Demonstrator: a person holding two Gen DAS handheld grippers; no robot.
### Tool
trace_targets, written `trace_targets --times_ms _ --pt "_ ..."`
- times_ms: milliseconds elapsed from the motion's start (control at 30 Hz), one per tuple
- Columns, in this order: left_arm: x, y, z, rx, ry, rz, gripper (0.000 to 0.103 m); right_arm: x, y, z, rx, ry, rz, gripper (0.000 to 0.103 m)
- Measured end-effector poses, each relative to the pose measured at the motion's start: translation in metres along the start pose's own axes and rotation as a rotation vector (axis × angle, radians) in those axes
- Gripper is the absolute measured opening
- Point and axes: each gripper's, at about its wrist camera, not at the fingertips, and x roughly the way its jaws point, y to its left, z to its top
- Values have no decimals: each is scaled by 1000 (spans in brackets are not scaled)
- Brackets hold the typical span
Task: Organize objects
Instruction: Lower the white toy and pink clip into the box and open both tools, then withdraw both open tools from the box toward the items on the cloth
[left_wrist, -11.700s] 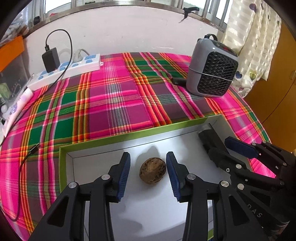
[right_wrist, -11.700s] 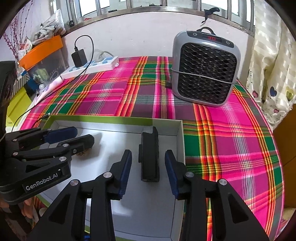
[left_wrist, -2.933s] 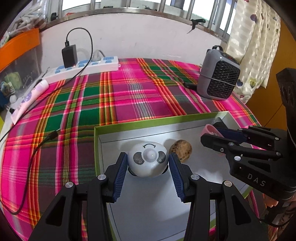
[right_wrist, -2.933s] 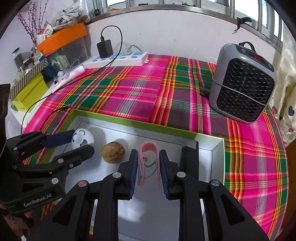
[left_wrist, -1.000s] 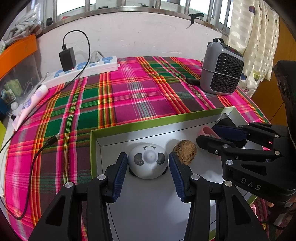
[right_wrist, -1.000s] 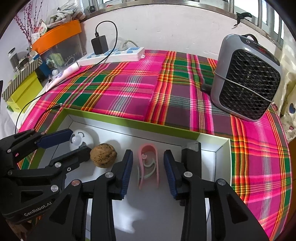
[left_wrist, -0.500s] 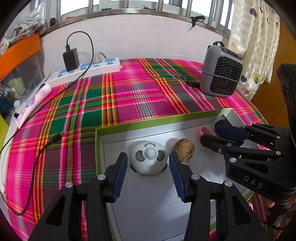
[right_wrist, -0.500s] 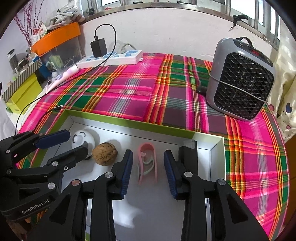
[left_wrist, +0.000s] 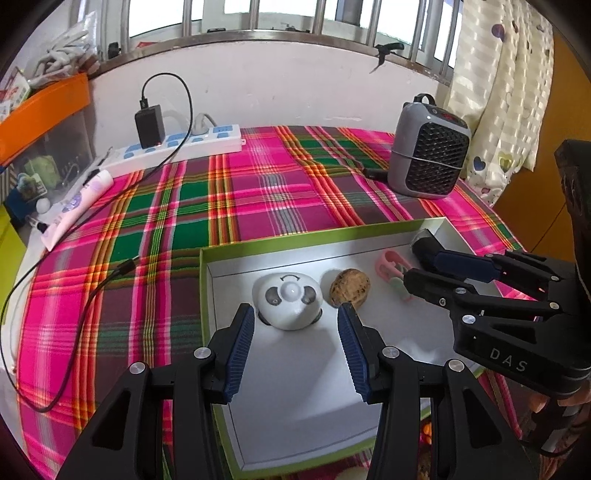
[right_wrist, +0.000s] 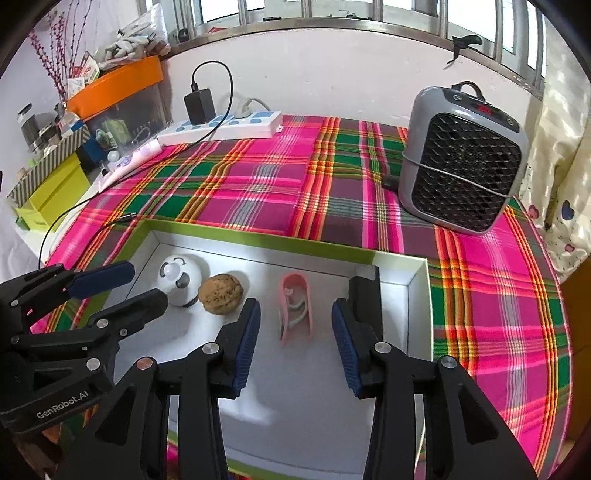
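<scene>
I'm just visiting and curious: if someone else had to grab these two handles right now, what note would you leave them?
Left gripper: open, holding nothing, just short of the white panda gadget.
Right gripper: open, holding nothing, pink clip lying between its fingers.
In the white box, in a row from left to right: panda gadget, walnut, pink clip, black block against the right wall.
Done: four items sit in the box.
Left: lift both grippers clear; whether more items wait outside the box cannot be told.
</scene>
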Motion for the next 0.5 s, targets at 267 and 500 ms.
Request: trace_targets --times_ms 267,500 --pt "-16 -3 -10 -4 -15 -4 46 -16 1 -10 15 -20 -4 42" --pt "-33 -4 -21 -11 -36 -7 46 -33 1 -22 28 -44 -5 42"
